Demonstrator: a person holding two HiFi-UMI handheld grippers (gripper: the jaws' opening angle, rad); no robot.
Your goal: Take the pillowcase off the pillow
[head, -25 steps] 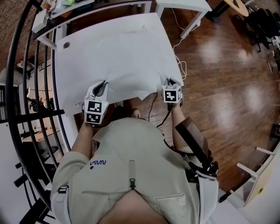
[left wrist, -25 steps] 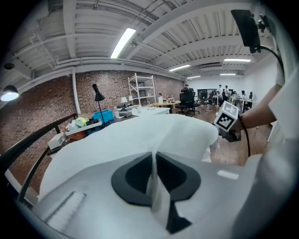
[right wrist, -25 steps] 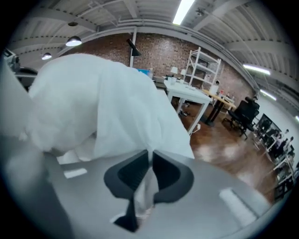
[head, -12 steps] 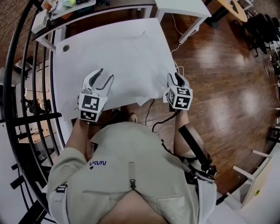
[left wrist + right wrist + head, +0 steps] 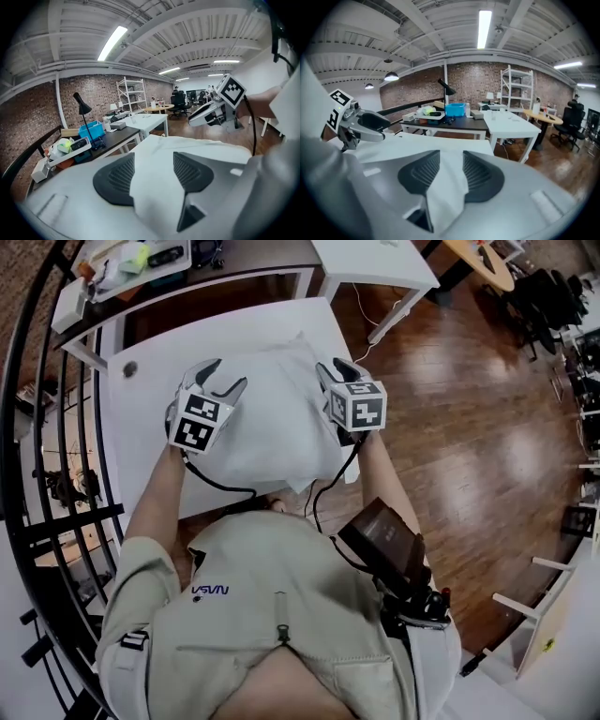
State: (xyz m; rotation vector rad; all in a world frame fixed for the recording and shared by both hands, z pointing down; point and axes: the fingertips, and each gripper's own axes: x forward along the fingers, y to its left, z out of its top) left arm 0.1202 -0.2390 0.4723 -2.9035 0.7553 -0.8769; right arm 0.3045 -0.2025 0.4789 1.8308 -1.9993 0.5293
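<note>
A white pillow in its white pillowcase [image 5: 267, 418] lies on the white table [image 5: 131, 427], between my two grippers. My left gripper [image 5: 228, 376] hovers over the pillow's left part. Its jaws have just been opening and stand wide apart, with only the white cloth beyond showing through the gap [image 5: 153, 171]. My right gripper [image 5: 335, 368] hangs over the pillow's right edge. Its jaws have also just been opening and are parted more narrowly, with white cloth showing in the gap [image 5: 451, 173] and neither pad pressing on it. Each gripper sees the other: right gripper [image 5: 218, 105], left gripper [image 5: 361, 124].
Behind the table is a dark desk [image 5: 234, 268] with a tray of small items [image 5: 131, 261], and another white table [image 5: 375, 259]. A black railing [image 5: 37, 427] runs along the left. Wooden floor [image 5: 469, 409] lies to the right. Cables [image 5: 323, 484] hang at the near table edge.
Both grippers have left the cloth's near edge, opened, and risen forward over the pillow. The white cloth, spread flat before, now shows as a puffed pillow.
</note>
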